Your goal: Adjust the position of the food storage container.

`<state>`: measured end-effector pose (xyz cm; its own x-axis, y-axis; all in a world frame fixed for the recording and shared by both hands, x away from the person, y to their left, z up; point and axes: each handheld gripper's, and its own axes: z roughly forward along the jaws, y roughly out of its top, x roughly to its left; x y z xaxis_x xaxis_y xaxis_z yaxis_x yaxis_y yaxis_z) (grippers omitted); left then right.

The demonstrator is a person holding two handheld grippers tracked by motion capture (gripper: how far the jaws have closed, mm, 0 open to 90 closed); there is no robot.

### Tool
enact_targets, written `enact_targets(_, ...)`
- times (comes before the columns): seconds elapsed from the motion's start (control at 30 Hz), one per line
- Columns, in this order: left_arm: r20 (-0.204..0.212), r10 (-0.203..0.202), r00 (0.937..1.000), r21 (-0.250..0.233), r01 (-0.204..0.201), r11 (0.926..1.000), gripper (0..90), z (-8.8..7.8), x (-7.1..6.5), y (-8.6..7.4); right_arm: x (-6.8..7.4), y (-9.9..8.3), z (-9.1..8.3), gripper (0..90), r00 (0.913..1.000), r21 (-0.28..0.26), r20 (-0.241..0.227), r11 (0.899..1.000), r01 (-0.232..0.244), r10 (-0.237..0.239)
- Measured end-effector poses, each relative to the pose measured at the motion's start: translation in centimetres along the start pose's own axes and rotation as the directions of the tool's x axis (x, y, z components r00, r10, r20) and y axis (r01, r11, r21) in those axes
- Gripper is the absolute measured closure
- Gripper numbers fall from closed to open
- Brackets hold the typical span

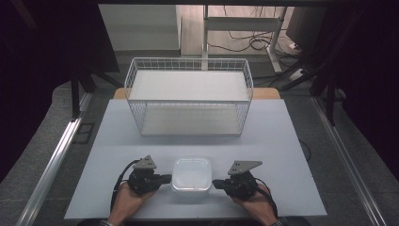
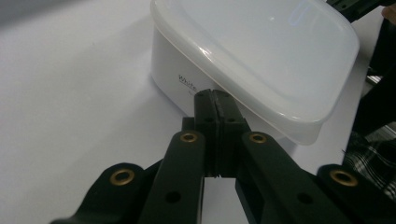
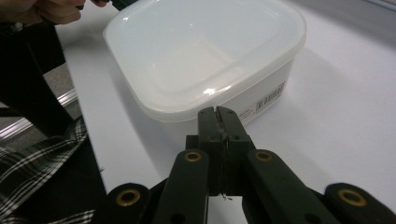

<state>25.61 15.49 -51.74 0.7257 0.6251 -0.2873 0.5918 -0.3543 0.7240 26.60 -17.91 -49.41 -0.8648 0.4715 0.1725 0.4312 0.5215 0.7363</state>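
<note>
**Lidded container, flanked by both grippers, near edge of table**

Item: white plastic container (image 1: 191, 174) with translucent lid (image 2: 261, 56), resting flat on the white table (image 1: 282, 141) near my edge, well short of the wire basket (image 1: 188, 94) standing at the far side.

Left gripper (image 1: 168, 178): I have its jaws pressed fully together, nothing between them, tips up against the container's left wall just under the lid rim.

Right gripper (image 1: 215, 183): jaws likewise closed and empty, tips at the right wall beneath the rim.

Step in hand, as I judge it: squeezing the container between two closed grippers to lift or shift it.

Handling notes: I keep both tips at one height, directly opposite each other, pushing inward evenly. Uneven pressure would likely spin or tip the box. The walls look smooth, so the overhanging rim probably gives my best purchase; I raise both hands together and slowly.
</note>
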Motion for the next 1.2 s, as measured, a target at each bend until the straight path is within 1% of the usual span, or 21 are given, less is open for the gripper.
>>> enact_targets(0.13,0.005,-0.013,0.9999,-0.013,0.013,0.9998,90.0,0.4,0.4,0.3,-0.4,0.1,0.0,88.9,1.0000,-0.003,0.009,1.000,-0.003,0.003)
enact_targets(0.27,0.013,-0.011,0.9999,-0.013,0.011,0.9999,89.9,0.5,0.5,0.3,-0.8,0.1,-0.1,88.9,0.9998,-0.008,0.018,1.000,-0.006,0.006)
enact_targets(0.33,0.012,-0.009,0.9999,-0.015,0.009,0.9998,89.5,0.4,0.5,0.3,-0.7,0.1,-0.1,88.5,0.9998,-0.006,0.019,1.000,0.001,-0.001)
enact_targets(0.43,-0.057,0.015,0.9983,-0.007,-0.015,0.9999,85.1,-0.2,0.7,-0.1,-0.7,0.0,-0.4,85.9,0.9987,0.002,0.036,0.999,0.034,-0.034)
enact_targets(0.47,-0.062,0.009,0.9980,-0.015,-0.010,0.9998,82.2,-0.5,0.9,-0.2,-0.7,-0.1,-0.6,84.8,0.9980,0.001,0.045,0.999,0.043,-0.044)
enact_targets(0.53,-0.068,0.007,0.9976,-0.031,-0.009,0.9995,74.6,-1.0,1.0,-0.4,-0.9,-0.3,-1.2,80.9,0.9968,-0.013,0.067,0.999,0.044,-0.043)
enact_targets(0.63,-0.098,0.033,0.9947,-0.025,-0.036,0.9991,62.9,-1.4,0.7,-0.8,-1.4,-0.5,-2.1,70.6,0.9938,-0.033,0.105,0.999,0.039,-0.036)
enact_targets(0.67,-0.098,0.033,0.9947,-0.025,-0.036,0.9991,58.6,-1.4,0.7,-0.8,-1.4,-0.5,-2.1,70.6,0.9938,-0.033,0.105,0.999,0.039,-0.036)
enact_targets(0.7,-0.104,0.036,0.9939,-0.018,-0.038,0.9991,53.9,-1.5,0.5,-1.0,-1.6,-0.6,-2.5,62.6,0.9916,-0.045,0.126,0.998,0.038,-0.032)
enact_targets(0.77,-0.116,0.049,0.9920,-0.018,-0.052,0.9985,46.4,-1.5,0.2,-1.3,-1.7,-0.7,-2.7,53.8,0.9883,-0.052,0.150,0.998,0.038,-0.030)
enact_targets(0.83,-0.124,0.057,0.9906,-0.019,-0.060,0.9981,36.8,-1.6,-0.1,-1.6,-1.8,-0.9,-2.8,45.3,0.9835,-0.059,0.176,0.997,0.050,-0.039)
enact_targets(0.87,-0.129,0.059,0.9899,-0.020,-0.062,0.9979,34.4,-1.7,-0.1,-1.8,-1.8,-0.9,-2.8,40.5,0.9818,-0.059,0.185,0.997,0.055,-0.043)
enact_targets(0.93,-0.129,0.054,0.9901,-0.031,-0.059,0.9978,27.6,-1.9,-0.2,-1.9,-1.9,-1.1,-2.7,31.9,0.9781,-0.061,0.201,0.996,0.068,-0.055)
enact_targets(1.03,-0.114,0.049,0.9923,-0.051,-0.055,0.9972,19.9,-2.1,0.0,-2.2,-2.0,-1.3,-2.6,18.5,0.9741,-0.065,0.217,0.995,0.079,-0.064)
enact_targets(1.07,-0.114,0.049,0.9923,-0.051,-0.055,0.9972,16.4,-2.1,0.0,-2.2,-2.1,-1.3,-2.5,15.6,0.9730,-0.062,0.221,0.995,0.082,-0.066)
enact_targets(1.1,-0.125,0.049,0.9910,-0.055,-0.057,0.9969,11.9,-2.1,0.1,-2.3,-2.2,-1.4,-2.4,13.0,0.9726,-0.059,0.224,0.995,0.078,-0.063)
enact_targets(1.17,-0.159,0.060,0.9855,-0.038,-0.067,0.9970,9.3,-2.0,0.1,-2.4,-2.4,-1.6,-2.3,9.6,0.9706,-0.053,0.235,0.996,0.065,-0.051)
enact_targets(1.2,-0.165,0.067,0.9840,-0.036,-0.074,0.9966,7.0,-1.9,0.2,-2.4,-2.5,-1.6,-2.2,8.4,0.9701,-0.048,0.239,0.997,0.054,-0.041)
